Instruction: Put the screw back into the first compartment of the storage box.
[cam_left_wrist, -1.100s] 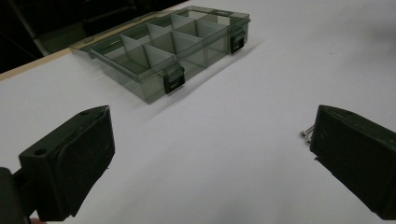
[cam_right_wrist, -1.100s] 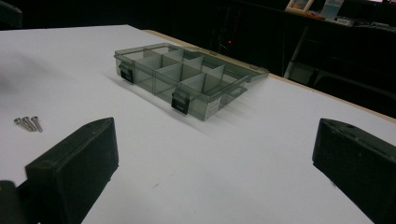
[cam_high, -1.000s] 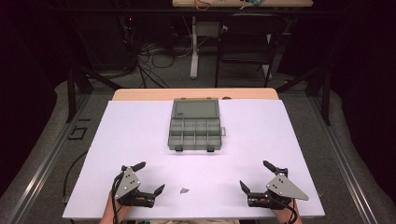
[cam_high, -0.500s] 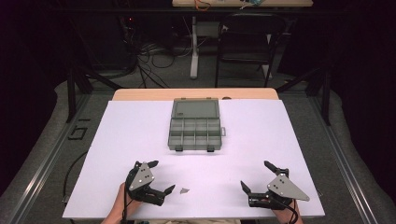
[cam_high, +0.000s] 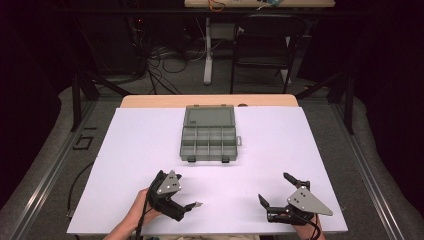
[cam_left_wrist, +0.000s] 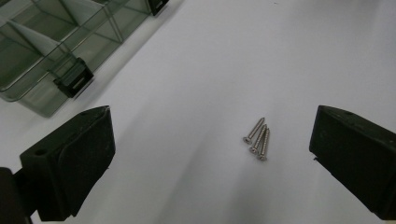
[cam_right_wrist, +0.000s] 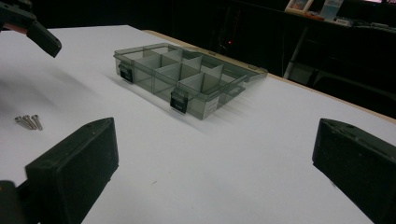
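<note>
Presently: 3 screws (cam_left_wrist: 258, 141) loose on table (cam_high: 280, 130), none in compartment box (cam_high: 208, 134); left gripper (cam_high: 187, 206) & right gripper (cam_high: 276, 190) both spread apart, holding nothing; pickup pending.

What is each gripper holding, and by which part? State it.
Nothing is held. The left gripper is open above the screws, clear of them; the right gripper is open over bare table.

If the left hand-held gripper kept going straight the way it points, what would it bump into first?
Probably the three small screws lying together on the white table; they sit between the open jaws of the left hand-held gripper, slightly right of centre.
</note>
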